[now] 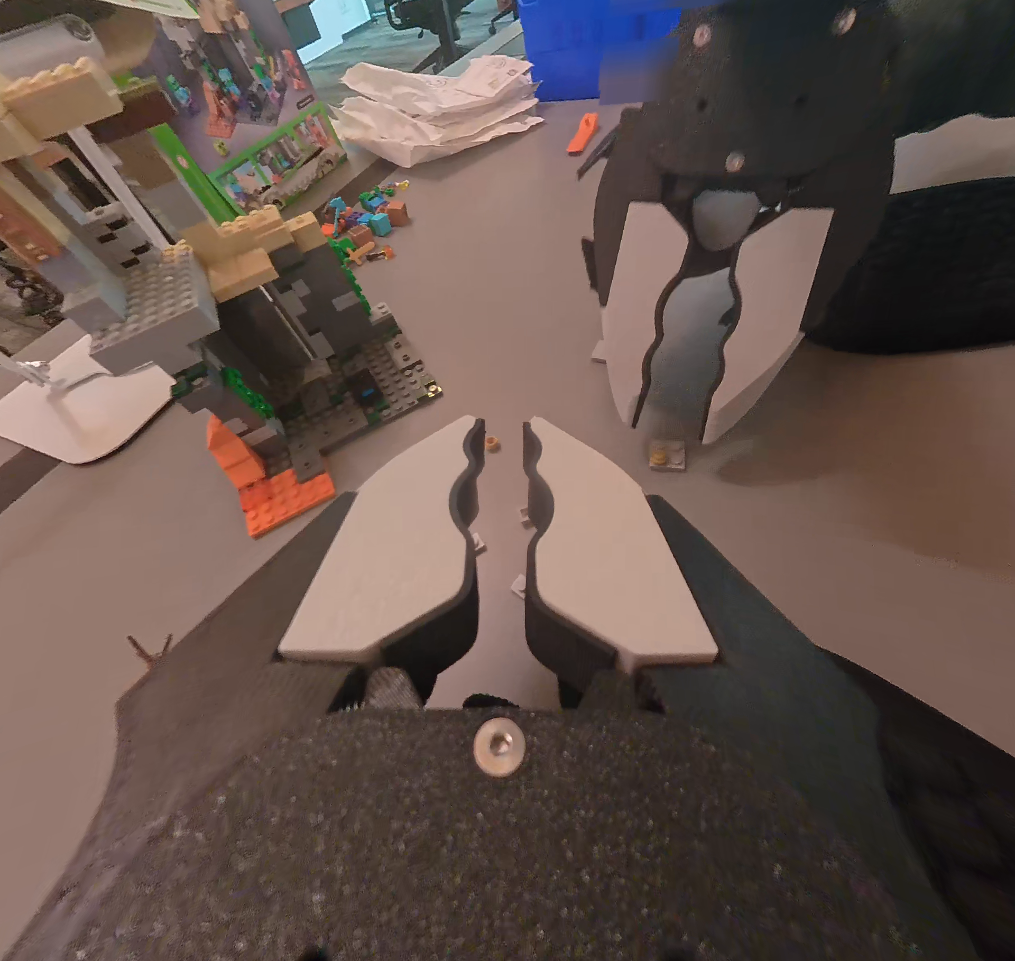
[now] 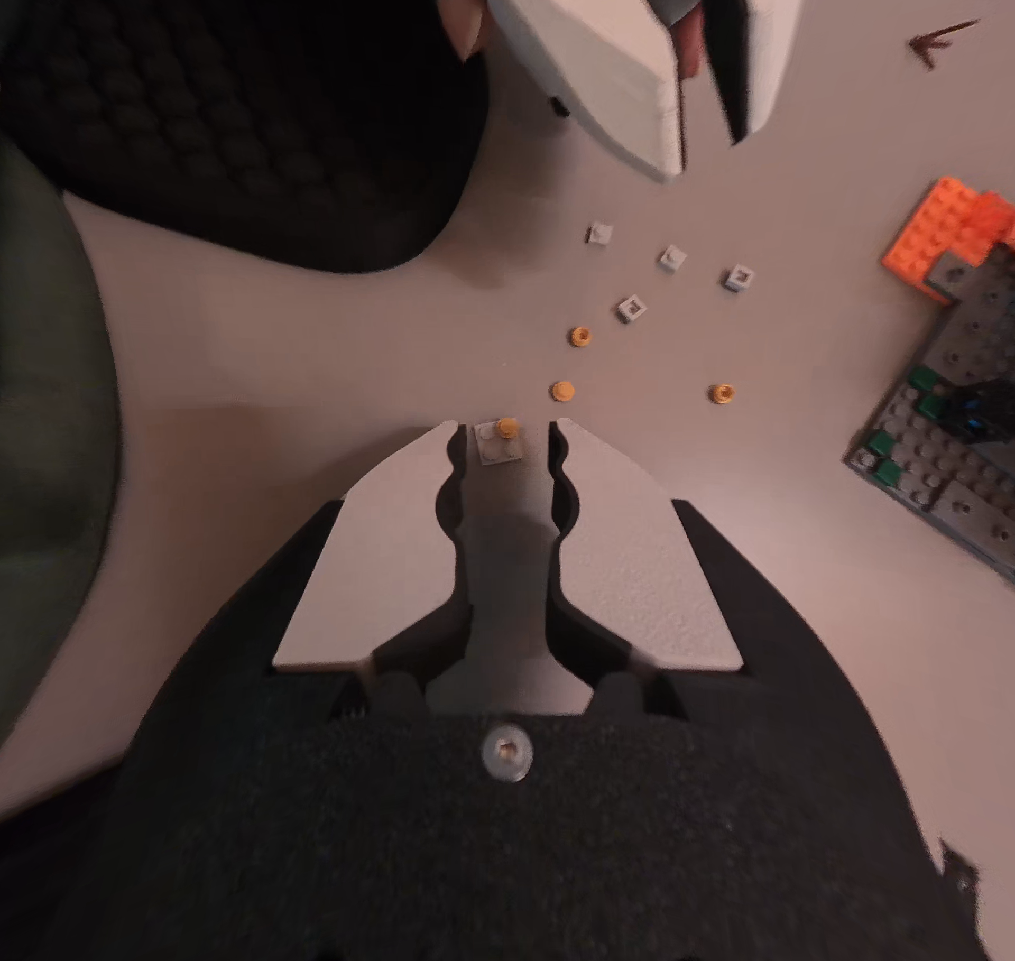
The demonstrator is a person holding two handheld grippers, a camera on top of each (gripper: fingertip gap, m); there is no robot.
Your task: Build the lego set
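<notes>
The right gripper (image 2: 503, 429) hangs over the bare middle of the tabletop (image 2: 329, 363), pointing straight down, its jaws apart and empty. Directly between the fingertips, a shade toward the left finger, lies the small grey plate (image 2: 497, 448) — square, flat on the tabletop, with one orange round stud (image 2: 506, 426) already seated on its far corner. Being square, the plate has no long axis to line up with; the jaws already straddle it, so the coming move looks like a plain descent and a squeeze across its sides.

The left gripper (image 1: 503, 429) sits low and flatter, jaws parted only a little and holding nothing. One loose orange stud (image 1: 492, 443) lies just beyond its fingertips, and small grey pieces (image 1: 519, 586) show in the gap beneath it. So the right gripper is plainly the nearer one to the plate.

Farther out in the right wrist view, three loose orange studs (image 2: 563, 391) and four grey single-stud pieces (image 2: 631, 308) lie scattered, well apart from each other. The half-built model (image 1: 307, 363) — grey baseplate, orange corner, tan upper blocks — stands toward the tabletop's left side.
</notes>
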